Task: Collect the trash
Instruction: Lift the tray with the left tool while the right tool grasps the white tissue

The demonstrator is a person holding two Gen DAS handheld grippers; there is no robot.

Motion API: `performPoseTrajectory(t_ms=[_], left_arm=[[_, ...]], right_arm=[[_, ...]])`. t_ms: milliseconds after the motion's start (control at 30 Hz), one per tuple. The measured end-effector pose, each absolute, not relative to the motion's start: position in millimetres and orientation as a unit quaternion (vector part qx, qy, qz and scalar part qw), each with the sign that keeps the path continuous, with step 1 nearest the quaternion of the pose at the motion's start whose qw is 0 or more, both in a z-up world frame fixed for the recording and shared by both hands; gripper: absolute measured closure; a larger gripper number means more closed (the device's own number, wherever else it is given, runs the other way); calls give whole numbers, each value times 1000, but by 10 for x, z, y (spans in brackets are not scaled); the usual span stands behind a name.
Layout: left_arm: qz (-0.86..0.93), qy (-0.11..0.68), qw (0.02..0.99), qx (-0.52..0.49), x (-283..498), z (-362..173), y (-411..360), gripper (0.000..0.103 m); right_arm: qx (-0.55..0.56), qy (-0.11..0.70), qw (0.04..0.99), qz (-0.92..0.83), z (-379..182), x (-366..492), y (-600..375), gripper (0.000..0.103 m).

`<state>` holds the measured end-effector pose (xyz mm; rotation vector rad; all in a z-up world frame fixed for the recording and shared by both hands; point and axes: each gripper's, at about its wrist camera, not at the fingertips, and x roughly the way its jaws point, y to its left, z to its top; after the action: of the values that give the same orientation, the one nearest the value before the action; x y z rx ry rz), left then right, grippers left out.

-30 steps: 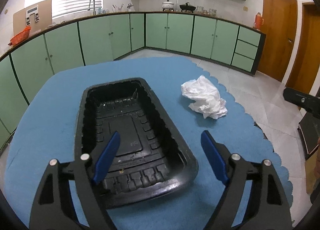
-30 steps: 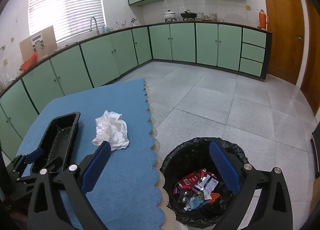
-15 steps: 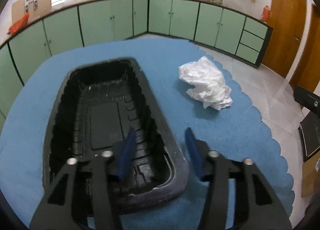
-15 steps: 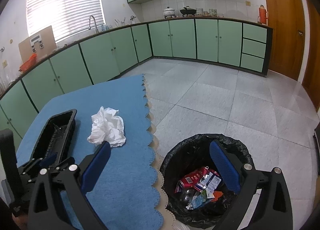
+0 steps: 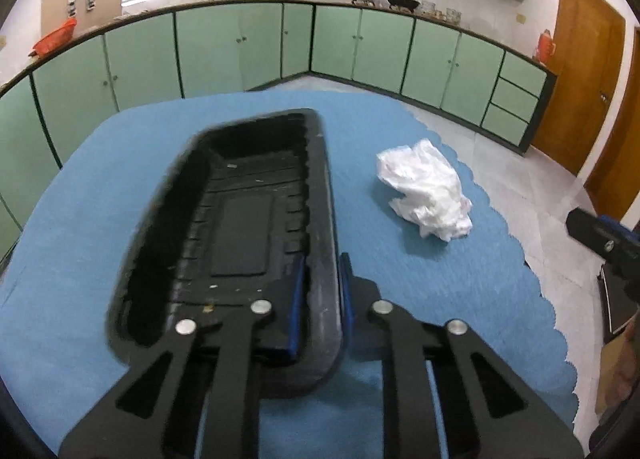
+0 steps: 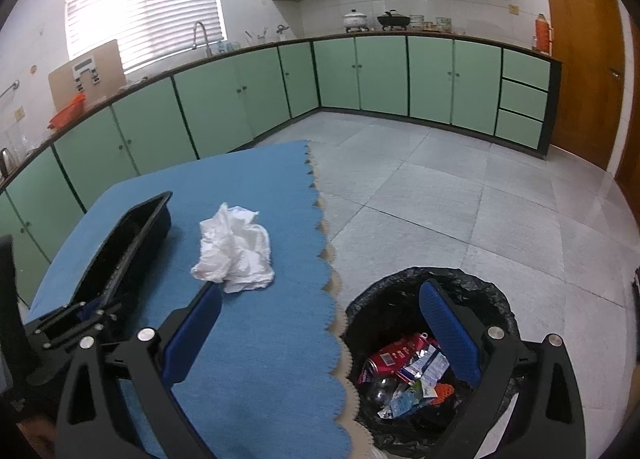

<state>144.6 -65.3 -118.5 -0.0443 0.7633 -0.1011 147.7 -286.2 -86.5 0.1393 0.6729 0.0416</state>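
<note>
My left gripper [image 5: 322,291] is closing on the near right rim of the black tray [image 5: 240,227], one blue pad inside the wall and the other outside it, both pressed against that rim, so I read it as clamped on the tray. The tray lies lengthwise away from me on the blue tablecloth [image 5: 80,219], with bare cloth all along its left side and a strip of bare cloth between its right wall and the crumpled white tissue [image 5: 426,195]. The tissue sits near the scalloped right edge of the cloth, apart from the tray and touched by neither gripper. My right gripper [image 6: 320,333] hangs with its jaws spread wide and nothing between them, straddling the scalloped table edge: the left pad is over the cloth just short of the tissue [image 6: 234,257], the right pad over the trash bin [image 6: 400,299]. The bin, lined with a black bag, stands on the floor just beside the table edge, its mouth uncovered and wrappers and a red can at the bottom. Beyond it the tiled floor [image 6: 460,187] runs clear to the green cabinets [image 6: 380,75].
</note>
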Motion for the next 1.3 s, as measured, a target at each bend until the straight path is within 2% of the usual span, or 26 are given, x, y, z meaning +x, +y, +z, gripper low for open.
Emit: performPoseTrajectory(t_ms=[400, 600, 900, 1000, 1067, 1100, 1300], left_arm=[[-8, 347, 937, -30, 1475, -933, -193, 90], [11, 342, 939, -22, 1575, -880, -67, 91], [15, 342, 940, -17, 1681, -853, -7, 91], [12, 344, 939, -18, 1697, -867, -14, 91], [12, 344, 939, -17, 1672, -892, -49, 91], [12, 345, 938, -17, 1676, -896, -55, 91], [9, 338, 941, -26, 1679, -873, -18, 91]], right_arm=[[55, 336, 939, 48, -918, 1777, -2489, 9], [52, 352, 932, 64, -1015, 2039, -2224, 17], [48, 409, 910, 53, -1266, 2349, -2088, 40], [46, 418, 906, 56, -1317, 2379, -2069, 52], [42, 418, 905, 62, -1322, 2384, -2031, 70], [44, 418, 905, 67, -1319, 2378, -2031, 75], [59, 400, 911, 81, -1183, 2282, -2068, 85]])
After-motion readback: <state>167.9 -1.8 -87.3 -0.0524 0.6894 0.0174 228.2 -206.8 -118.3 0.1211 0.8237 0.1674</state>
